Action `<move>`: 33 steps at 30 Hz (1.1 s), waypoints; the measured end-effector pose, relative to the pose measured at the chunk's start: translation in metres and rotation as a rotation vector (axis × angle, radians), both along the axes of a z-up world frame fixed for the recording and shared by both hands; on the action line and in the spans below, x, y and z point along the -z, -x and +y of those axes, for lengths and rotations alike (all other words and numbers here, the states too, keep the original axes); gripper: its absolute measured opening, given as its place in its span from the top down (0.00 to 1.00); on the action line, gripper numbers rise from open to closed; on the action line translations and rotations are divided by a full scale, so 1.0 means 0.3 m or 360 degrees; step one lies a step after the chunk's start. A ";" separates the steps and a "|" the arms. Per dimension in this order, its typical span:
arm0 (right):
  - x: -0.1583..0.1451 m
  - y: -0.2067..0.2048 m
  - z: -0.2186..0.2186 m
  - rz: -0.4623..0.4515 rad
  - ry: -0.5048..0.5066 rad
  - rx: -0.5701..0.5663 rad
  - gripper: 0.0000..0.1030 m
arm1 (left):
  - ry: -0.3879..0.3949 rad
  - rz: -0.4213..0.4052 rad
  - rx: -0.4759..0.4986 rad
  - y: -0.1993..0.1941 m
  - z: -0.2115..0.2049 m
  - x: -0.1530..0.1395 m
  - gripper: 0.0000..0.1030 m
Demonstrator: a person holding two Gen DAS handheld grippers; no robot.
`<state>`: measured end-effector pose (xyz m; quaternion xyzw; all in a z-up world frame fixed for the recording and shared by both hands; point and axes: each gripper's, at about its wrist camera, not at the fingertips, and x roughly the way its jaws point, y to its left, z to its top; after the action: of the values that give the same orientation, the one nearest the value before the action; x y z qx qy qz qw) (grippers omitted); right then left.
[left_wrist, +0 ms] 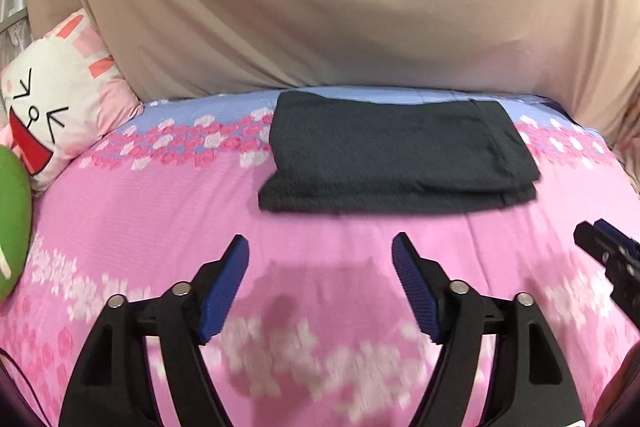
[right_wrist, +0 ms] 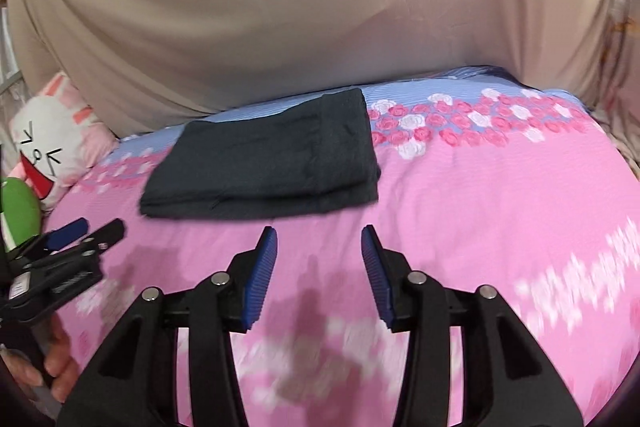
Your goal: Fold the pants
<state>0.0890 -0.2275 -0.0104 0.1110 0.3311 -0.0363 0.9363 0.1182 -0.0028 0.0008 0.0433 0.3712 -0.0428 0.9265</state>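
Note:
Dark grey pants (left_wrist: 396, 151) lie folded into a flat rectangle on the pink flowered bedspread (left_wrist: 152, 211), near its far blue edge. My left gripper (left_wrist: 320, 247) hovers over the bedspread in front of the pants, jaws wide apart and empty. In the right wrist view the pants (right_wrist: 264, 159) lie ahead and to the left. My right gripper (right_wrist: 318, 237) stands short of their near edge, jaws apart with nothing between them. Each gripper also shows in the other's view: the right gripper (left_wrist: 600, 243) at the right edge, the left gripper (right_wrist: 84, 231) at the left, held by a hand (right_wrist: 56, 367).
A beige cloth (left_wrist: 320, 7) hangs behind the bed. A white and pink rabbit cushion (left_wrist: 60, 107) and a green plush (left_wrist: 12, 223) lie at the left edge of the bed. Bare bedspread (right_wrist: 500, 207) stretches to the right of the pants.

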 end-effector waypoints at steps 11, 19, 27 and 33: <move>0.084 0.228 0.132 0.0072 0.0108 0.0042 0.43 | -0.0086 -0.0081 0.0115 0.231 -0.027 0.096 0.17; 0.097 0.224 0.142 0.0114 0.0142 0.0084 0.33 | 0.0040 0.0020 0.0127 0.219 -0.003 0.128 0.17; 0.116 0.204 0.125 0.0177 0.0125 0.0114 0.33 | 0.0065 0.0062 0.0124 0.207 0.002 0.142 0.22; 0.122 0.197 0.131 0.0192 0.0141 0.0099 0.33 | 0.0068 0.0110 0.0106 0.191 0.010 0.154 0.31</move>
<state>0.0299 -0.1881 -0.0469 0.0775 0.3812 -0.0867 0.9171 0.0610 0.0003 -0.0455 0.0343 0.4004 -0.0830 0.9119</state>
